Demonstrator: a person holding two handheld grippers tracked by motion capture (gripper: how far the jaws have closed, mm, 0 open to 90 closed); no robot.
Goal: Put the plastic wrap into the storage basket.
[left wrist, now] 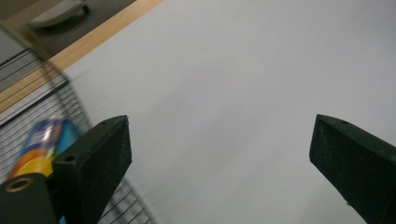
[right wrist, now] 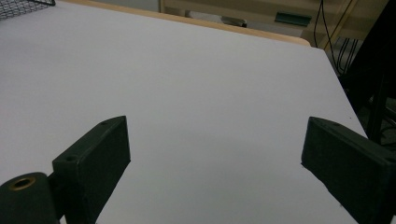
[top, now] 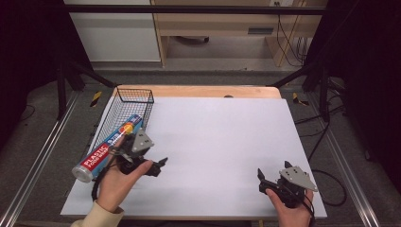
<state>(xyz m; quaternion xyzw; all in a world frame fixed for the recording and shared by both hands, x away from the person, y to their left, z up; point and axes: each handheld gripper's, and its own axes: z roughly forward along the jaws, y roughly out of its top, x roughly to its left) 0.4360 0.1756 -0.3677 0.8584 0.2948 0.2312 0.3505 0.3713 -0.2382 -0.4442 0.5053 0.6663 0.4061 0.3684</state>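
The roll of plastic wrap [top: 108,147] lies in the wire basket [top: 135,96], one end sticking out. Just beside the basket, the left gripper [top: 158,166] is spread and empty; well away from the basket, the right gripper [top: 273,176] is spread too.

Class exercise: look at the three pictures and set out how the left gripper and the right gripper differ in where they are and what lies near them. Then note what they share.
1. The left gripper sits beside the wire basket and the plastic wrap roll; the right gripper sits near the table's front right corner, with bare surface around it.
2. The left gripper points right across the table; the right gripper points up-left.
Shared: both have open jaws with nothing between them.
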